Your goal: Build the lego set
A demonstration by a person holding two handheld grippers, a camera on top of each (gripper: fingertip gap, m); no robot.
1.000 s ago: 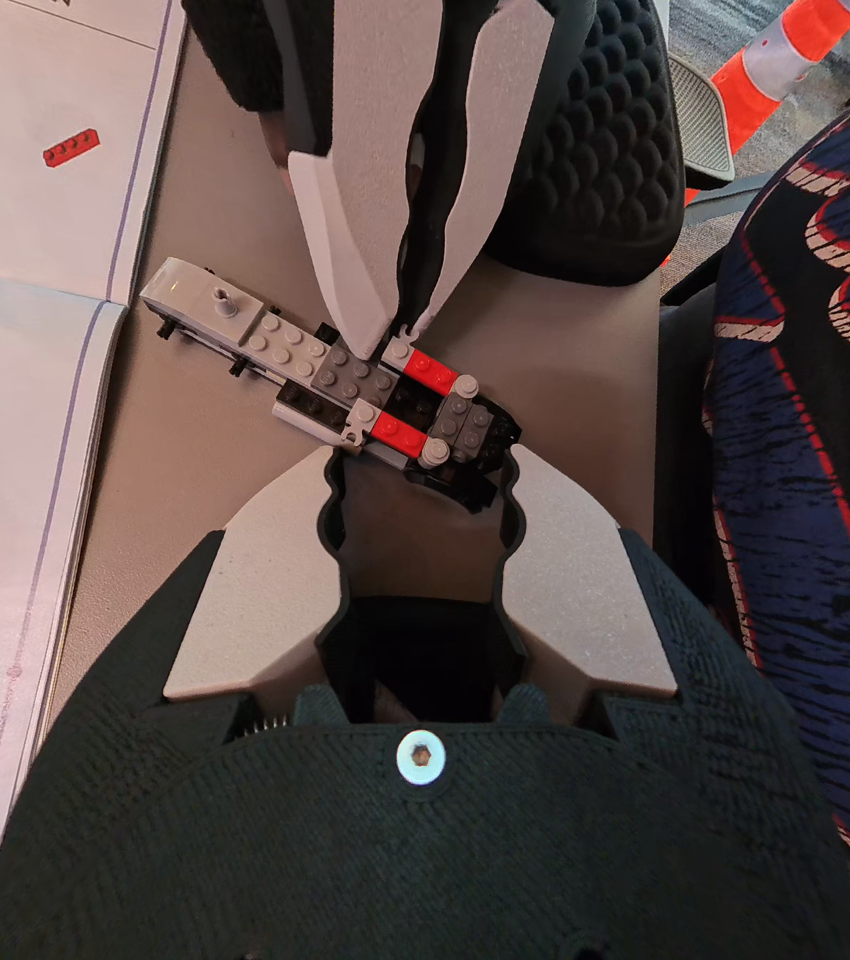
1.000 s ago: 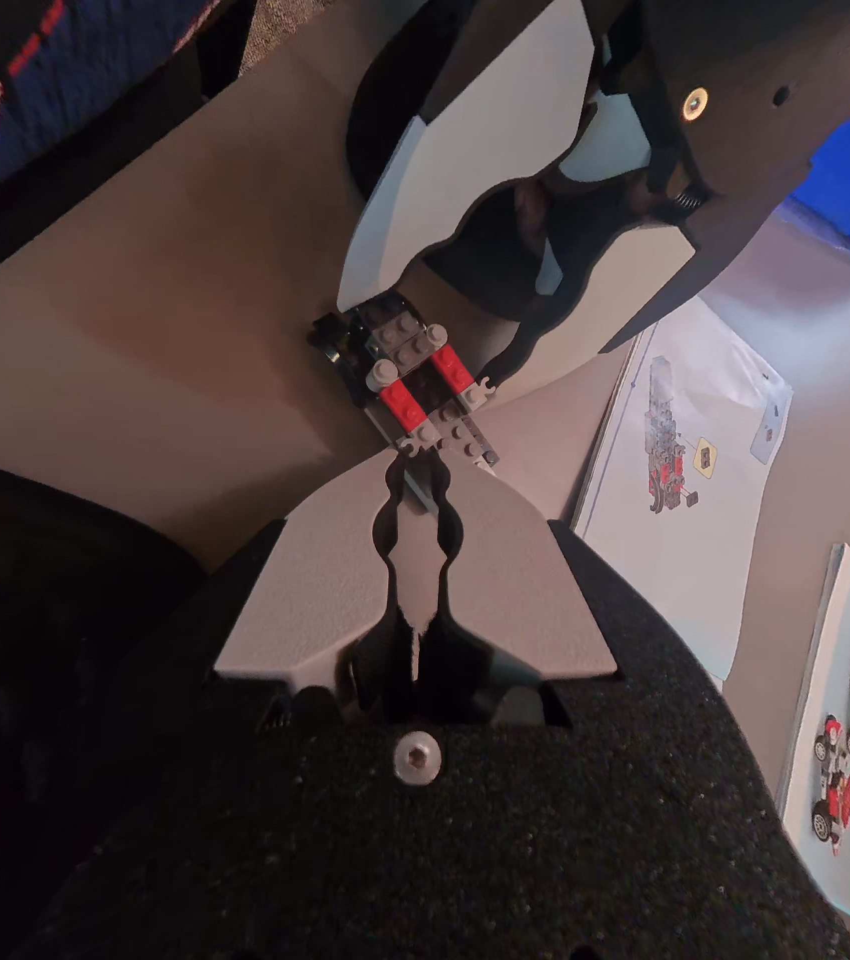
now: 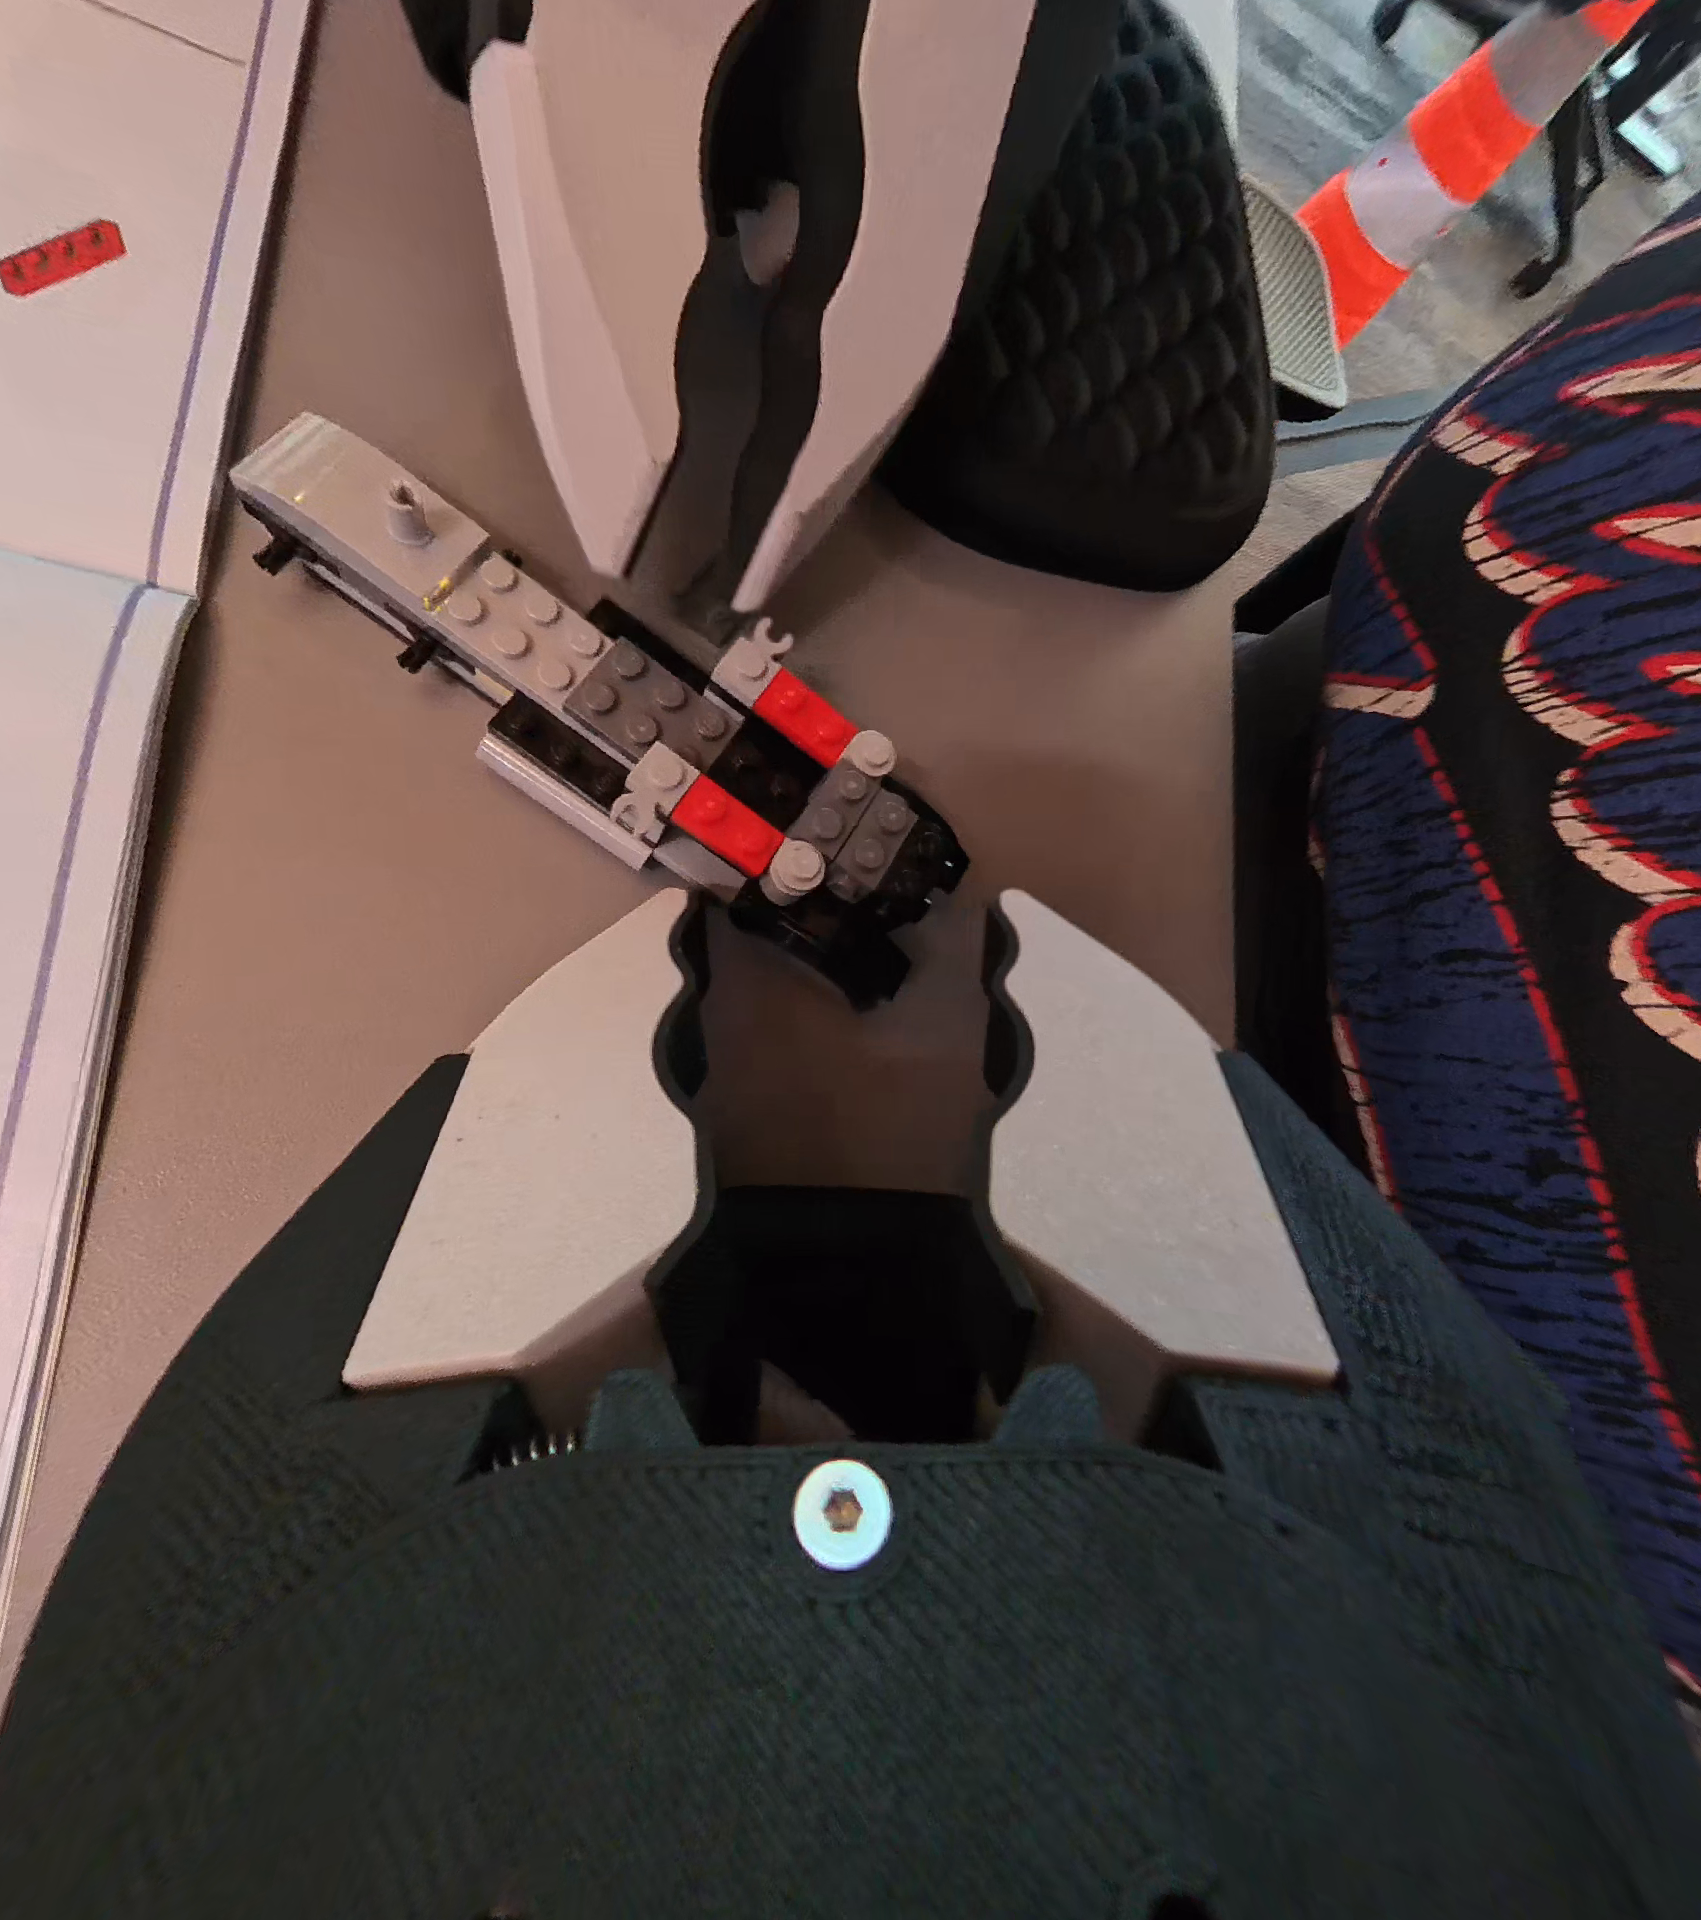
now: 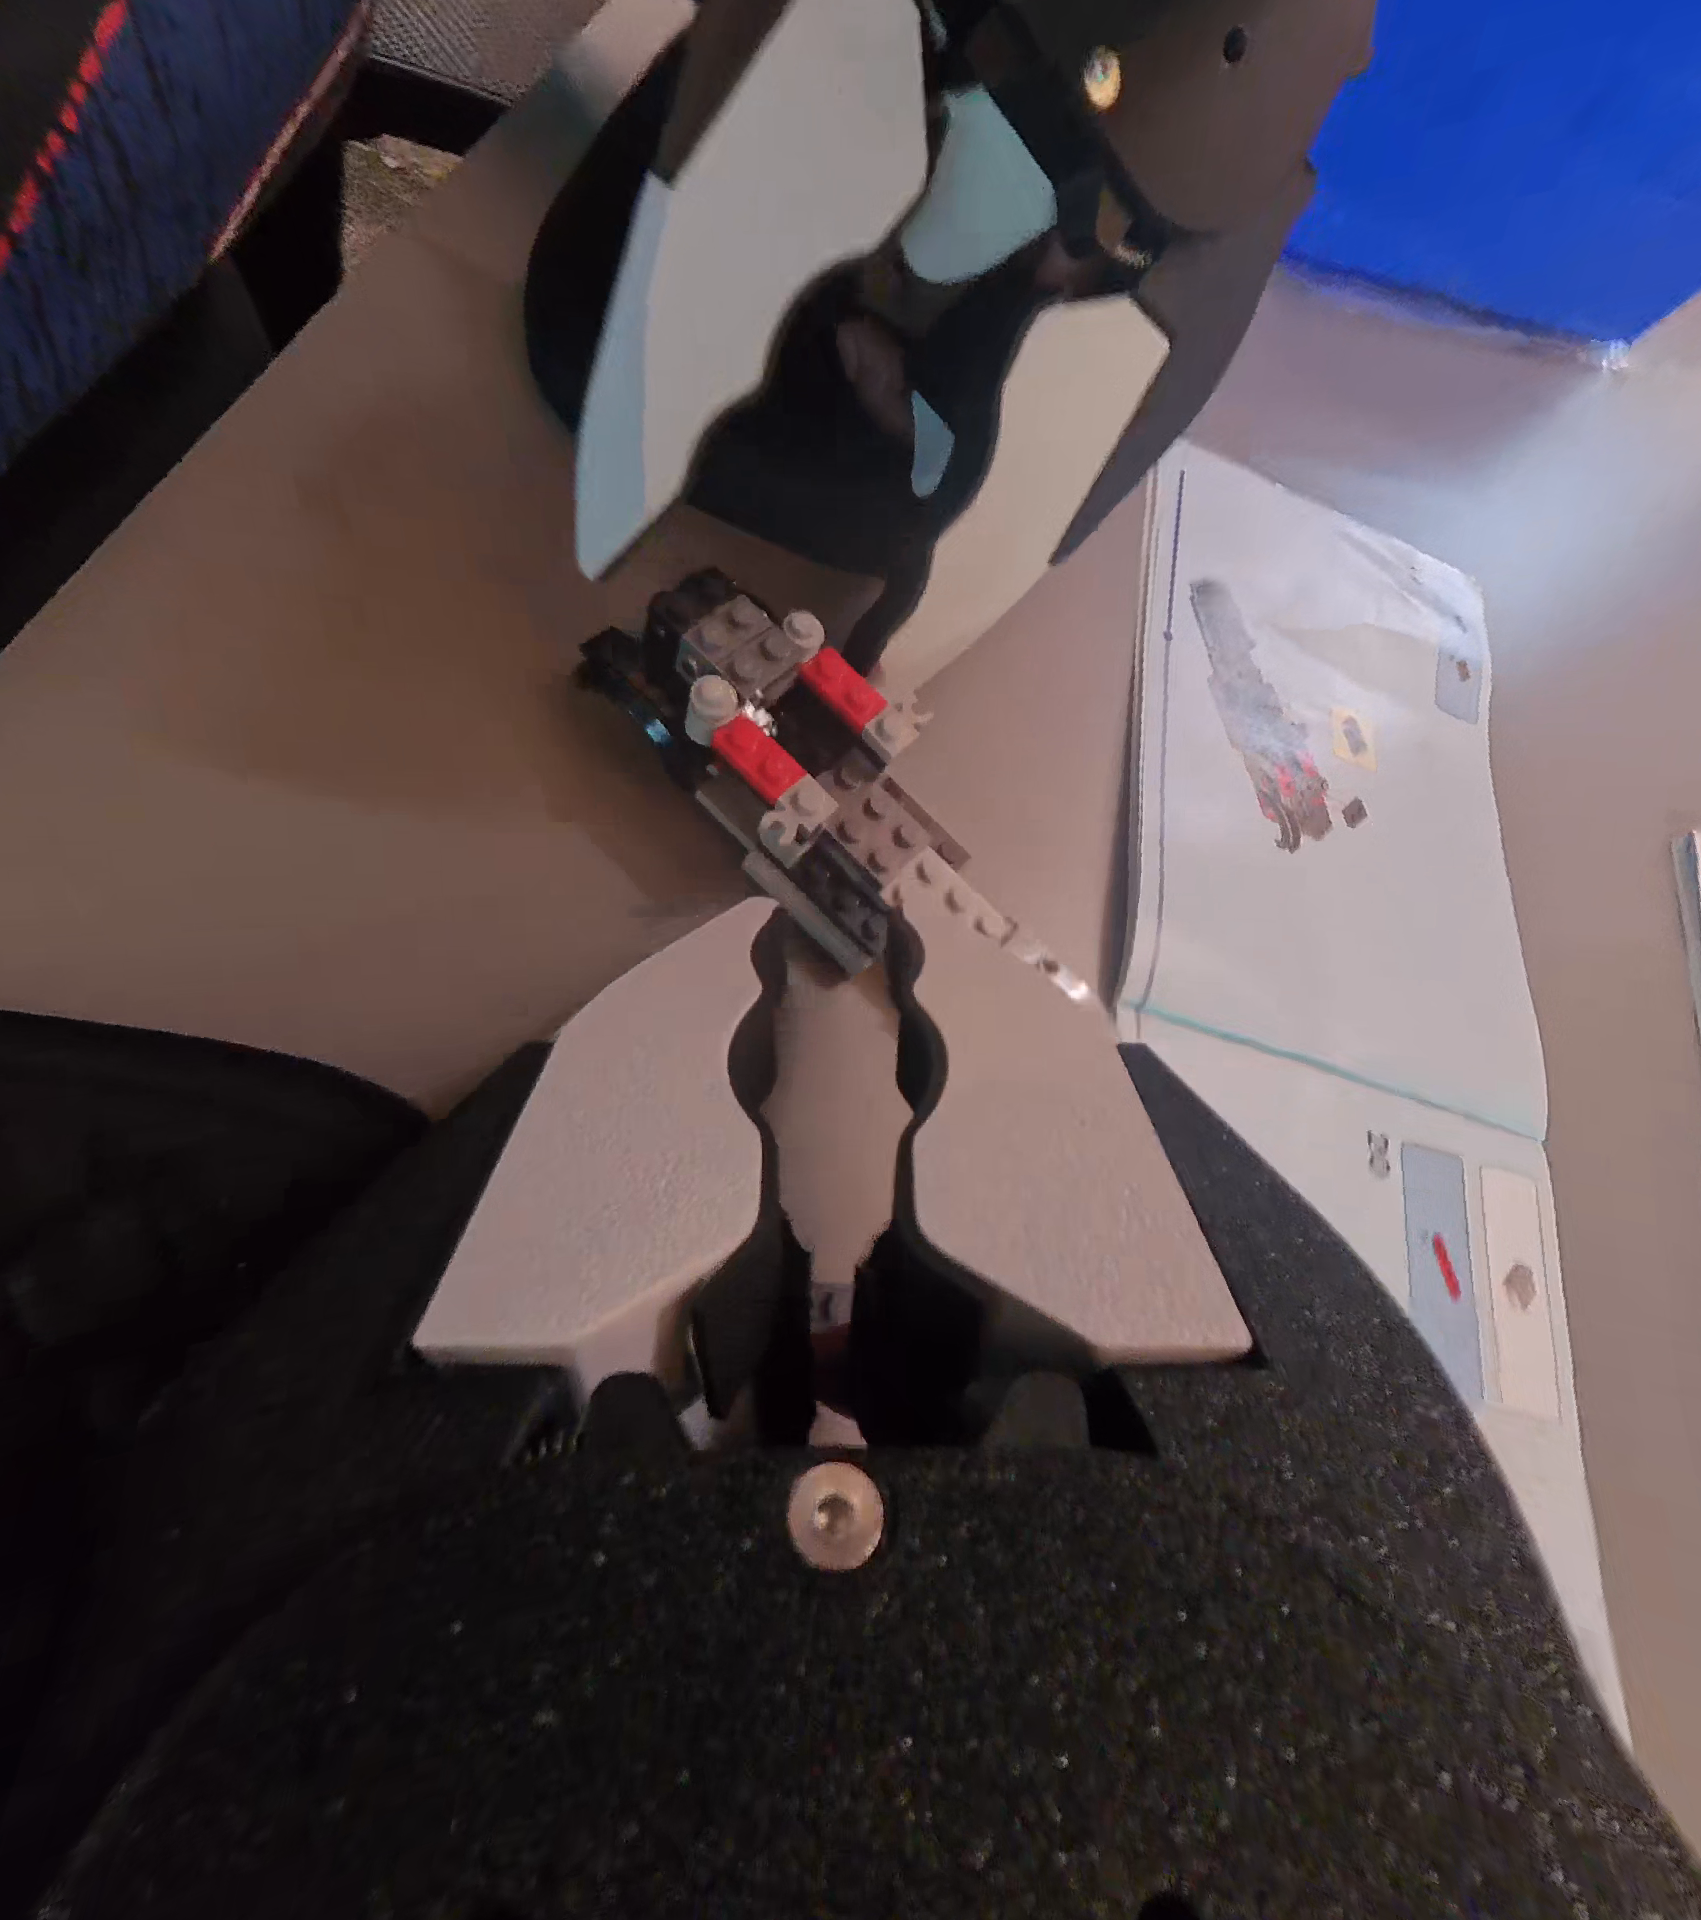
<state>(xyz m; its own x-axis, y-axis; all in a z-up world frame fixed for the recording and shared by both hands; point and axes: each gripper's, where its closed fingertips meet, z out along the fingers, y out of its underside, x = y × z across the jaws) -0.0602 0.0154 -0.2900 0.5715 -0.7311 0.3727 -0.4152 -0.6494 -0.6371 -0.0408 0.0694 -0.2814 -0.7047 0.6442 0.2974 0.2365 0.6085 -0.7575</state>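
Lego model [image 3: 617, 717] lies mid-frame between 2 empty grippers: left gripper [image 3: 835, 914] wide apart, right gripper [image 4: 830, 935] narrowly parted. Steady its black end before pressing.

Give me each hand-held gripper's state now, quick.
Left hand-held gripper: open, empty, fingertips either side of the model's black end.
Right hand-held gripper: slightly open, holding nothing.

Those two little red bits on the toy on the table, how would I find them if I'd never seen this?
Start at the grey table, beside the open instruction booklet. Between the two grippers lies a long grey-and-black lego model. Near its dark end sit two red plates, side by side; they are its only red pieces.
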